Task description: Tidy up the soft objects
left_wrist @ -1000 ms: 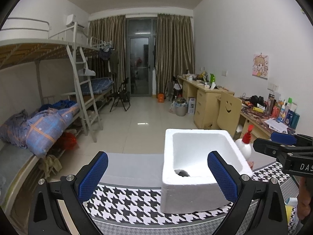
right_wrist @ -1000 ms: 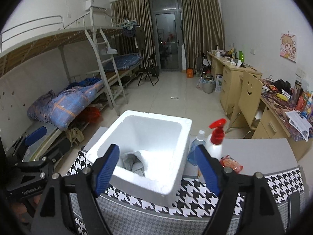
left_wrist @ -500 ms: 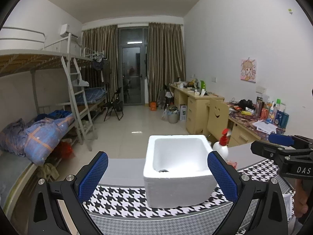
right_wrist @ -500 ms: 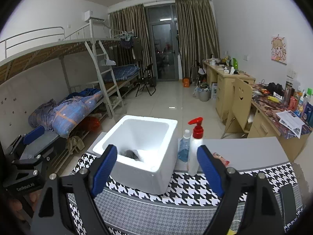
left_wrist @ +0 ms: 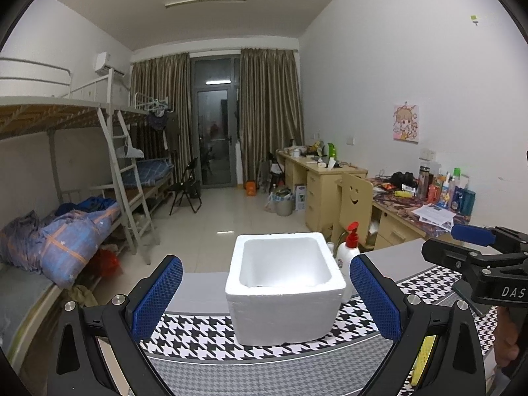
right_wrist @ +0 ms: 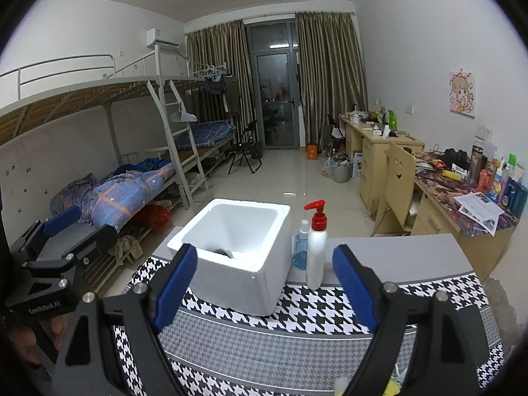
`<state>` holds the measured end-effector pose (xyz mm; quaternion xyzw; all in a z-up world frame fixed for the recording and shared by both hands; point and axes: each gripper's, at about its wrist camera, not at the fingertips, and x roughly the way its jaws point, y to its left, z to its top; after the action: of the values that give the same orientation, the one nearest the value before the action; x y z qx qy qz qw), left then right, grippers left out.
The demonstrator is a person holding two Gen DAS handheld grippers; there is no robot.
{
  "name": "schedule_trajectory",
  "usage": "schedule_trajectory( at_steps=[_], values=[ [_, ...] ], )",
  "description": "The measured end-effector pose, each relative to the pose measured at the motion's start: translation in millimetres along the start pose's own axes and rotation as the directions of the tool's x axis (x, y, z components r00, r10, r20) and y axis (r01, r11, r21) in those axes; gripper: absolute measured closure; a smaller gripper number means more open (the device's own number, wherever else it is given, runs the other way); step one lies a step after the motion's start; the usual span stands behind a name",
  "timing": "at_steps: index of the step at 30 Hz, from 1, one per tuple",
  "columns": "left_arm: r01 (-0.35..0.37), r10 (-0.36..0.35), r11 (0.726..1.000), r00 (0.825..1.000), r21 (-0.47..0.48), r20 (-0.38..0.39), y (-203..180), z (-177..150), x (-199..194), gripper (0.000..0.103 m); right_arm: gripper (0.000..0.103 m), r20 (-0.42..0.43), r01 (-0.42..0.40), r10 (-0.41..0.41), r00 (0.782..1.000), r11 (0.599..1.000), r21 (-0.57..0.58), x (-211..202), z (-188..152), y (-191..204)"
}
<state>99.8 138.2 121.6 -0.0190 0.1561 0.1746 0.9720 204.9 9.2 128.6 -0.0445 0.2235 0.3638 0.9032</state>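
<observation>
Grey cloth (right_wrist: 221,251) sits low inside foam box (right_wrist: 231,257), ahead of both grippers. Left gripper (left_wrist: 265,297) and right gripper (right_wrist: 265,285) gape empty; right sees it better, maybe nearer.

"DAS" on the right gripper (left_wrist: 475,257); "GenRobot.AI" on the left gripper (right_wrist: 62,247).

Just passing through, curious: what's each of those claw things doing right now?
Left gripper: open, holding nothing.
Right gripper: open, holding nothing.
</observation>
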Motion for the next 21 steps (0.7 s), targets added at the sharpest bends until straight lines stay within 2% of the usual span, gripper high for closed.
schedule_trajectory(
  at_steps=[11,21],
  values=[
    [0.053,-0.054,0.998,0.998,0.024,0.024,-16.8,-3.3,-18.5,0.001,0.014,0.044,0.011,-0.01,0.999,1.0,-0.025,-36.7,-6.2,1.1],
    [0.135,-0.136,0.991,0.99,0.025,0.03,-37.1,-18.6,-33.9,0.001,0.011,0.058,0.039,-0.038,0.998,0.999,-0.025,-53.0,-28.2,-3.4]
  ],
)
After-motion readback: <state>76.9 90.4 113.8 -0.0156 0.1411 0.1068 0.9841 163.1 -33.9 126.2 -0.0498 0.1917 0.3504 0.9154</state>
